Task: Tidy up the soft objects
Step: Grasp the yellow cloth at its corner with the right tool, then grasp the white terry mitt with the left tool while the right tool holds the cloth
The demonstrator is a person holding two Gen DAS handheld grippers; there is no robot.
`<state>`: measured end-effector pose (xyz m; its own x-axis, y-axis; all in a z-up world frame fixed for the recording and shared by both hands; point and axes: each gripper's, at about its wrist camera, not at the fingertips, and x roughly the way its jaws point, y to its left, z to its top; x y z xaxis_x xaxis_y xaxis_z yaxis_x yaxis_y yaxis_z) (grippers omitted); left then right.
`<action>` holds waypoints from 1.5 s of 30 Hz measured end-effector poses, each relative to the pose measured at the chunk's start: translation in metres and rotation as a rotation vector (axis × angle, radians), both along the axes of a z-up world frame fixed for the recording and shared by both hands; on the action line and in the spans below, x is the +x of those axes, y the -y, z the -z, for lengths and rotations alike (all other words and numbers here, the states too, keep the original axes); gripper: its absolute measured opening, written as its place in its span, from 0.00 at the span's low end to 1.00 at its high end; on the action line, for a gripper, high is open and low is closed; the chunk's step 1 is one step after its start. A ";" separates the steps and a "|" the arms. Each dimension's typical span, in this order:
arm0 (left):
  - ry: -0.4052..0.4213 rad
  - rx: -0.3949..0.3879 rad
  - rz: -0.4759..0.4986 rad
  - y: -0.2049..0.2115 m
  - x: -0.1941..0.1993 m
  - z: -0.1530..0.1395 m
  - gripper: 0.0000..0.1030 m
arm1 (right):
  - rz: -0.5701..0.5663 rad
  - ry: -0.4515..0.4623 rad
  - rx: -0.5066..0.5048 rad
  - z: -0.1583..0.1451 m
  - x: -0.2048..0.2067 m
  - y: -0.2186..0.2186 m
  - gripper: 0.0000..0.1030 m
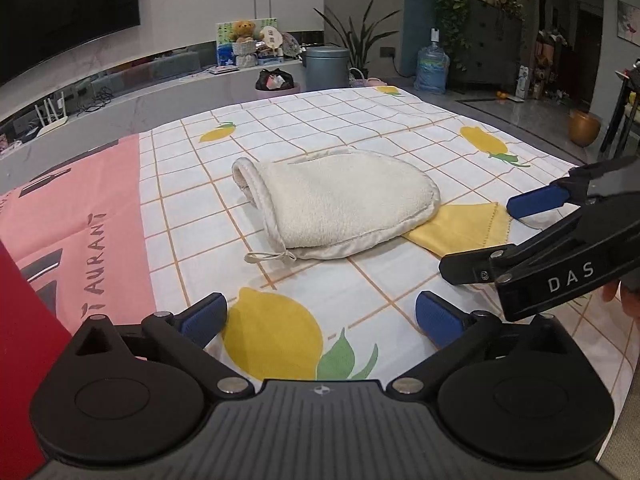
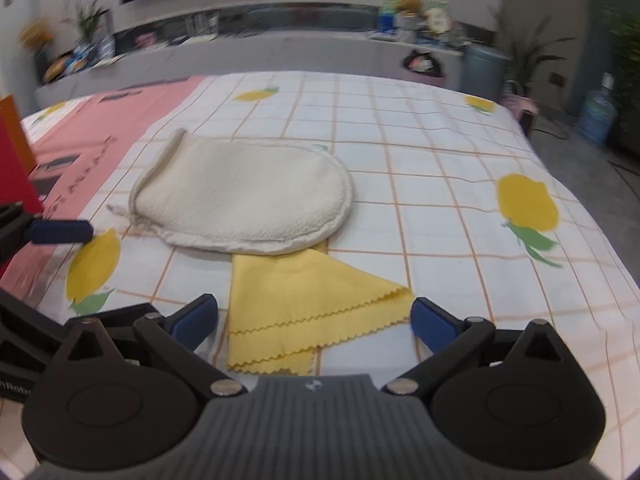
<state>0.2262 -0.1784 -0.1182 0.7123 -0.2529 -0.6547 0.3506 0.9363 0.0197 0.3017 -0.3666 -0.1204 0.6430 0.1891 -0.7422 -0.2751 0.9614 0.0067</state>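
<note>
Cream fleece mitt on lemon-print table, yellow cloth tucked under its edge (folded), left gripper and right gripper fingers spread wide, both empty.

A dark television hung on the marble wall above a long grey console; right of it stood a leafy plant.

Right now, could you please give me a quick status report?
Left claw and right claw open, empty. Cream mitt overlaps yellow cloth. Nothing in the way.
</note>
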 end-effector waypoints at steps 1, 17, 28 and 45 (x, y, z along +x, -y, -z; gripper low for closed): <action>0.001 0.000 -0.006 0.000 0.000 0.000 1.00 | -0.018 -0.003 0.000 0.000 0.001 0.000 0.97; -0.058 0.022 -0.042 0.005 0.006 -0.004 1.00 | -0.473 -0.015 0.000 -0.012 0.012 -0.006 0.51; -0.017 -0.067 -0.008 -0.002 0.023 -0.042 1.00 | -0.351 0.012 0.018 -0.011 0.014 0.045 0.10; -0.259 0.546 0.752 0.099 0.076 -0.024 1.00 | -0.201 -0.006 0.257 -0.001 0.027 0.097 0.09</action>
<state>0.3020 -0.2770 -0.0945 0.3049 -0.1978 -0.9316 0.9099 0.3494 0.2236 0.3286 -0.4636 -0.1189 0.5699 0.4932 -0.6573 -0.4584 0.8546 0.2437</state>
